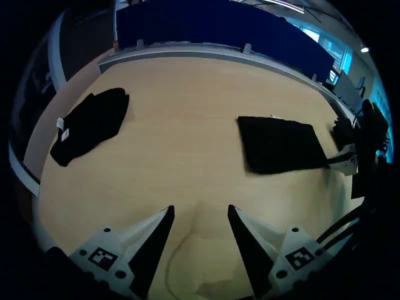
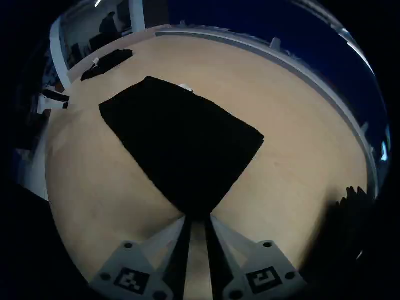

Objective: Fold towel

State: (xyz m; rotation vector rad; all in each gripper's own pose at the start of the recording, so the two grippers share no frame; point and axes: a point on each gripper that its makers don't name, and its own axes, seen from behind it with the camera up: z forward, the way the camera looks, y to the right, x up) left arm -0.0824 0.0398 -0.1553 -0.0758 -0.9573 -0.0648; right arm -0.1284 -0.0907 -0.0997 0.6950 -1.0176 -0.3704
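On table (image 2: 300, 150), right gripper (image 2: 198, 220) pinching towel (image 2: 180, 140) corner, left gripper (image 1: 200, 207) wide open

Near corner of the towel (image 2: 185, 145) is hidden between tips of the right claw (image 2: 199, 218), grip unclear; far cloth (image 2: 107, 62) too small to tell.

The left gripper (image 1: 200, 212) is being held above a light wooden table (image 1: 200, 90), its two white-and-black fingers (image 1: 150, 235) being held well apart with nothing between them. A flat, black rectangular towel (image 1: 280, 144) is lying to the right, and its near right corner is being met by the right gripper (image 1: 331, 161). A crumpled black cloth with white tags (image 1: 90, 125) is lying at the left. A dark blue partition (image 1: 210, 25) is standing along the table's far edge.
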